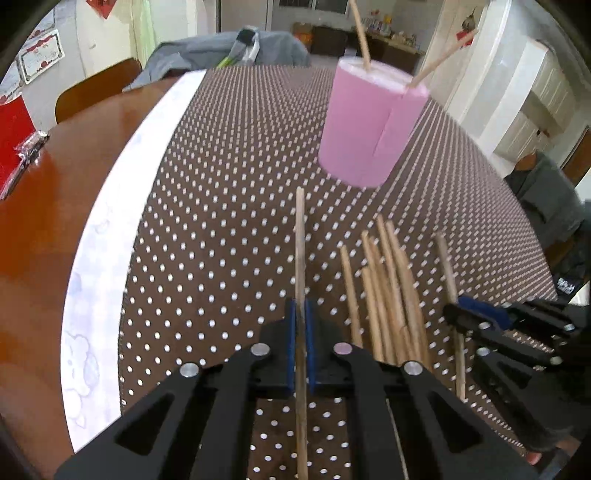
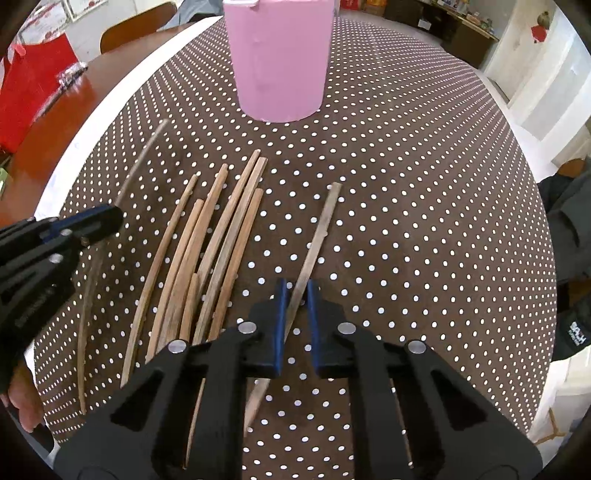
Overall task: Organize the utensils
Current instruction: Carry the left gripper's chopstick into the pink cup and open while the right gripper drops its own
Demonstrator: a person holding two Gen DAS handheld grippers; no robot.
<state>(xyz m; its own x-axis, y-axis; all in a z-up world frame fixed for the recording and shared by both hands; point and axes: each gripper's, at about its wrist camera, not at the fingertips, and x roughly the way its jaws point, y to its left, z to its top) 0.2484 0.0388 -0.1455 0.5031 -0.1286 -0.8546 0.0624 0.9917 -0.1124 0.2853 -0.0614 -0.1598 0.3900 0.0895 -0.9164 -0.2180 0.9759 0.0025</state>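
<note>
Close in on the left wrist view, the left gripper (image 1: 301,314) is clamped tight on a single chopstick (image 1: 300,236), its blue pads (image 1: 291,332) pressed to the stick on both sides, the stick running straight up out of the jaws over the dotted cloth (image 1: 221,221). Over on the right wrist view, the right gripper (image 2: 295,295) has a paler, greyish chopstick (image 2: 317,236) passing between its blue pads (image 2: 279,314); a sliver of gap seems to show on one side, though the jaws are drawn in close, so call it a pinch on that stick. Just left of it, the loose pile of chopsticks (image 2: 218,236) lies fanned on the brown polka-dot tablecloth (image 2: 406,184), tips pointing away. The same bundle (image 1: 388,288) shows between the two grippers from the left camera. Farther out stands the pink cup (image 2: 279,62), upright on the cloth, well apart from the pile. From the left camera the pink holder (image 1: 369,122) already carries two chopsticks (image 1: 360,35) leaning out of its top. Beyond, bare wooden table (image 1: 55,221) and a white cloth border (image 1: 122,206).
</note>
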